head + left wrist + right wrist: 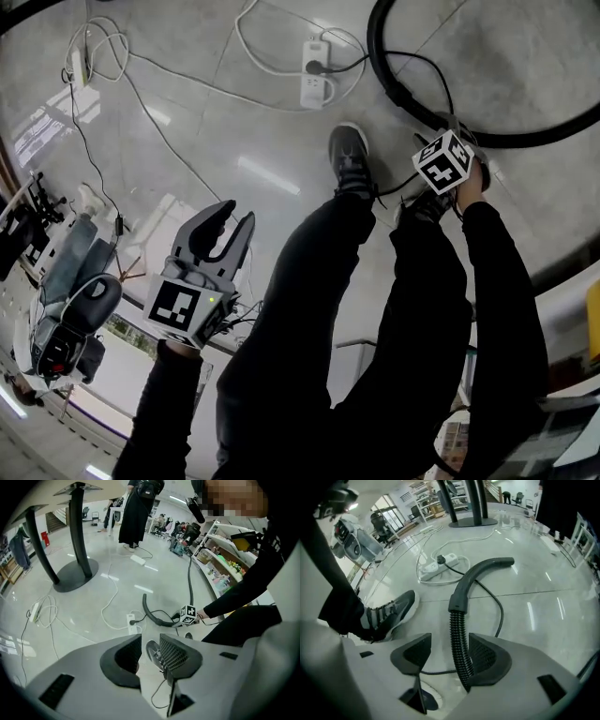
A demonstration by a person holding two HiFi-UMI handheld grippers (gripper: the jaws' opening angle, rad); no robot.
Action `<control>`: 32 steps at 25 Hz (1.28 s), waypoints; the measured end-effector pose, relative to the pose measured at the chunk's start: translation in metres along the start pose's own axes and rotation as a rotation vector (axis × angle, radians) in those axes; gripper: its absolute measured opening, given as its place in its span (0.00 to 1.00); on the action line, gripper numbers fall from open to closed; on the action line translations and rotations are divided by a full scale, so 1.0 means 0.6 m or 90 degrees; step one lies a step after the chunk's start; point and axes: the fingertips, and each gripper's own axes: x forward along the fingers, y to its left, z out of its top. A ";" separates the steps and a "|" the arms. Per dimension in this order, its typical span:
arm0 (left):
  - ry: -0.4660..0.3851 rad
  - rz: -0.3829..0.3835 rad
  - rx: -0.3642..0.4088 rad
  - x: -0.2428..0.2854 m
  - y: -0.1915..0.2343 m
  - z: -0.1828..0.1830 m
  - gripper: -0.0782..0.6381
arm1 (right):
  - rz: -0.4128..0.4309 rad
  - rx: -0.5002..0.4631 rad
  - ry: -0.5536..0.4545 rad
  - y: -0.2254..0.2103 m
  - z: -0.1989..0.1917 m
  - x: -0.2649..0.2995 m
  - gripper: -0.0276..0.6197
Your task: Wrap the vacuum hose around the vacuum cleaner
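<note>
The black ribbed vacuum hose (458, 634) lies on the floor and runs up between my right gripper's (449, 651) jaws. It rests against the right-hand pad and stands off the left one, so the gripper is open around it. The hose's curved rigid end (480, 573) points away. In the head view the hose (384, 66) arcs across the top right, with my right gripper's marker cube (442, 161) just below it. My left gripper (232, 223) hangs over bare floor, shut on nothing. The grey vacuum cleaner (66, 300) stands at the far left.
A white power strip (316, 70) with looping cables lies on the floor beyond the person's grey shoe (350, 155). A thin black cord (499, 606) crosses under the hose. Table pedestals (75, 569) stand further off, and shelves (220, 559) line the right side.
</note>
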 end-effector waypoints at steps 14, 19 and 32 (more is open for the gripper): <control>0.010 0.012 0.012 0.030 0.014 -0.001 0.30 | -0.006 -0.031 0.074 -0.024 -0.020 0.073 0.32; -0.014 -0.014 0.034 -0.027 -0.081 0.055 0.30 | 0.036 0.008 -0.016 0.010 -0.001 -0.092 0.32; -0.106 -0.094 0.154 -0.347 -0.467 0.289 0.30 | 0.089 0.051 -0.180 0.113 -0.066 -0.760 0.31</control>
